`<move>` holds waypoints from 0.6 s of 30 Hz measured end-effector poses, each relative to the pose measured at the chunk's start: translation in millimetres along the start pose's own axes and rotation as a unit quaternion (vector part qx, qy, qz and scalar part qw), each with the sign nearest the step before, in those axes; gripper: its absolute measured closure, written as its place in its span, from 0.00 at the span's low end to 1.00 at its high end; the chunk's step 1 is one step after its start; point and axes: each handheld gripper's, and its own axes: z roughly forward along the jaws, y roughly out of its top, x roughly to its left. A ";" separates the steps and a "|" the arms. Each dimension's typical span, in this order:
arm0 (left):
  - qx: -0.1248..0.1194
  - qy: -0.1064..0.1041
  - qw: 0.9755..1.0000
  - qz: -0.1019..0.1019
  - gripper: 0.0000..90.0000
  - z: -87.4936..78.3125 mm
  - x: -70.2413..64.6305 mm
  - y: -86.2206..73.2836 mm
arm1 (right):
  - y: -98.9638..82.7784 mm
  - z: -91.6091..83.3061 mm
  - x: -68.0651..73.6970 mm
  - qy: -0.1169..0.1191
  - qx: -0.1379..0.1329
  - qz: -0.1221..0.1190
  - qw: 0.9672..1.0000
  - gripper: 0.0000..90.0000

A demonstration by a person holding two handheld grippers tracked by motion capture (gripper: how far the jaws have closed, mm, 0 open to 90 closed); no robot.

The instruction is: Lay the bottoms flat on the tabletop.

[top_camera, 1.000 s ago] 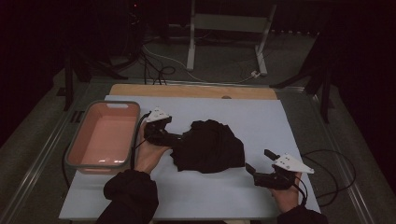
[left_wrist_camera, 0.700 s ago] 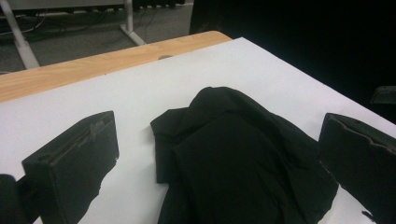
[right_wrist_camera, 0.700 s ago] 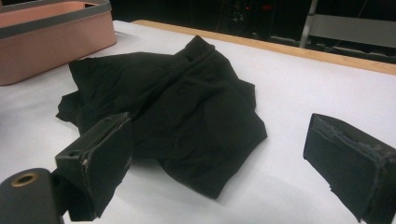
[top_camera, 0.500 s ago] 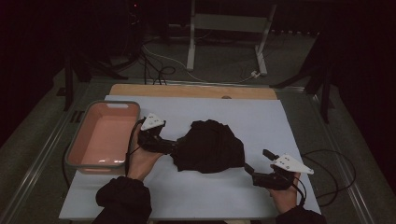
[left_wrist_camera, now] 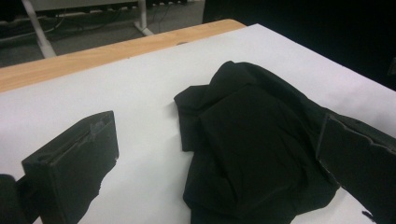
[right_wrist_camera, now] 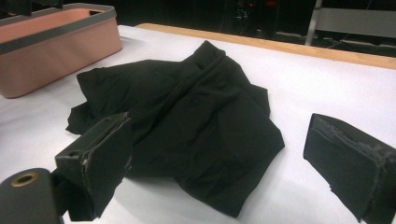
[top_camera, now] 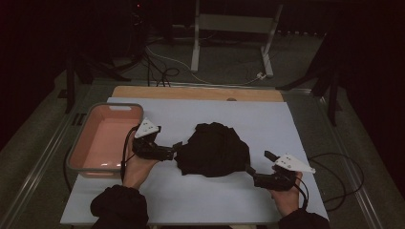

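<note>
**Black garment still crumpled, both grippers poised at its edges**

From the high view we see one black garment (top_camera: 212, 150) lying in a rumpled heap near the middle of the white worktop (top_camera: 200, 205). Our left gripper (top_camera: 175, 149) sits at the garment's left edge, its jaws apart and holding nothing as far as we can tell. Our right gripper (top_camera: 252, 172) waits at the lower right edge, its jaws open as well. One pink bin (top_camera: 83, 164) stands at the left side of the worktop and looks empty. We judge the work to be at an early stage: the cloth is neither spread flat, nor folded, nor placed in the bin, and no grasp is made yet.

In the left gripper view we look across the garment (left_wrist_camera: 252, 144), bunched with folded-over layers. The two black jaws stand wide apart, one over bare worktop and one at the cloth's near edge; whether that one touches the fabric we cannot tell.

In the right gripper view the garment (right_wrist_camera: 187, 116) lies between and beyond the two jaws, which stand wide apart. The pink bin (right_wrist_camera: 51, 51) rests behind it, apart from the cloth.

Our count: one garment, one bin, two grippers.
</note>
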 end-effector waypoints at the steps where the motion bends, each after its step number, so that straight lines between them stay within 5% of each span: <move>1: 0.000 -0.002 1.000 0.000 0.00 -0.3 0.7 -1.3 | 1.7 1.0 0.3 -0.003 0.002 0.000 1.000 0.09; 9: -0.003 -0.004 1.000 0.000 0.00 -1.5 1.1 -7.3 | 15.7 13.8 6.8 -0.008 0.008 -0.017 1.000 0.09; 18: -0.011 -0.002 1.000 -0.003 0.00 -8.0 -1.0 -10.6 | 27.6 38.9 20.3 0.012 0.020 -0.039 0.999 0.09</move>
